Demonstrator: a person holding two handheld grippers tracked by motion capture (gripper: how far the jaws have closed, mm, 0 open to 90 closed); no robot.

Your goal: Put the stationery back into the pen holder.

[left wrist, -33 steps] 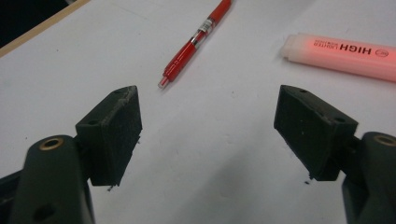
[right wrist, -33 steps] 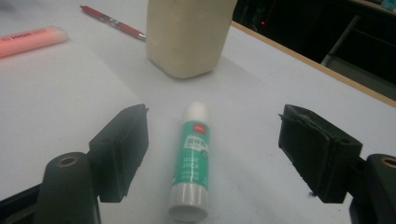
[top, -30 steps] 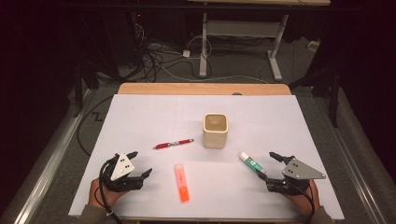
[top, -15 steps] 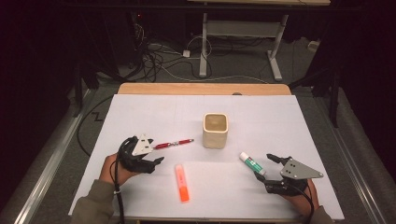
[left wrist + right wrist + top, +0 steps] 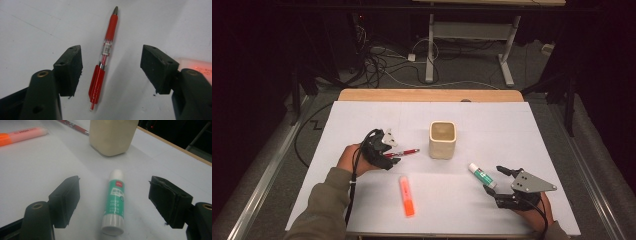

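Straddling the red pen point(image 5: 104, 58) at frame centre, my left gripper point(image 5: 111, 72) is closing its jaws without touching it yet, while my right gripper point(image 5: 113, 203) is waiting wide open around the glue stick point(image 5: 113, 203); nothing is lifted, and the cup point(image 5: 442, 139) is standing empty.

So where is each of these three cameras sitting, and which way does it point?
High view: above the person's side, looking forward and down on the white table; forearms and both grippers show.
Left gripper view: on the left gripper, looking along its open fingers at the red plastic pen.
Right gripper view: on the right gripper, fingers open around the green-and-white glue stick.
Shared: high and right gripper views show the beige square cup.
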